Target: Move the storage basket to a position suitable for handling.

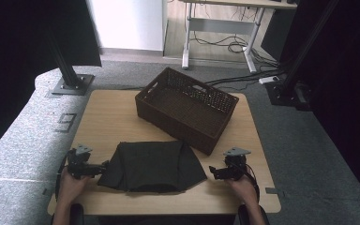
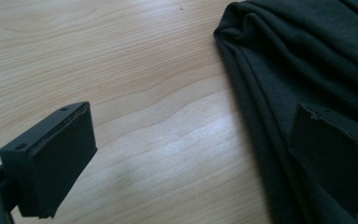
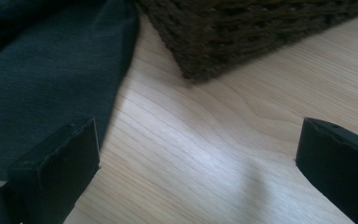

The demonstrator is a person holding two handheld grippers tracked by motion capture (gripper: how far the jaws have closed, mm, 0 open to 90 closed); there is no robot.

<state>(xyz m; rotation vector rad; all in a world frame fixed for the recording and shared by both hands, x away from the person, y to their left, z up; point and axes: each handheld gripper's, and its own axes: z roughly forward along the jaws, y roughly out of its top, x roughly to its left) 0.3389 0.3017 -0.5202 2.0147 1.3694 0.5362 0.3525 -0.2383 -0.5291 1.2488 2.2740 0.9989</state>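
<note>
Resting low at the near left of the bench point(image 1: 108, 117), the left gripper point(image 1: 104, 167) points toward the dark cloth point(image 1: 152, 166), its jaws spread wide and holding nothing. Seen from the left gripper view, one jaw stands over bare wood while the other stands over the folded left edge of the cloth point(image 2: 307, 70), so that edge lies between the jaws or just under the far one; whether the jaw touches it I cannot tell. The cloth lies flat in the near middle of the bench, folded into a rough trapezoid, narrower at the back and wider toward the person. Just behind it and to the right sits a brown woven basket point(image 1: 187, 107), turned at an angle, its near corner close to the cloth's back right corner. Farther right, the right gripper point(image 1: 214, 172) rests near the cloth's right edge, its jaws also wide apart and empty. From the right gripper view, the cloth point(image 3: 46, 74) lies beside one jaw, the basket corner point(image 3: 214, 42) stands ahead, and pale wood shows between the jaws.
</note>
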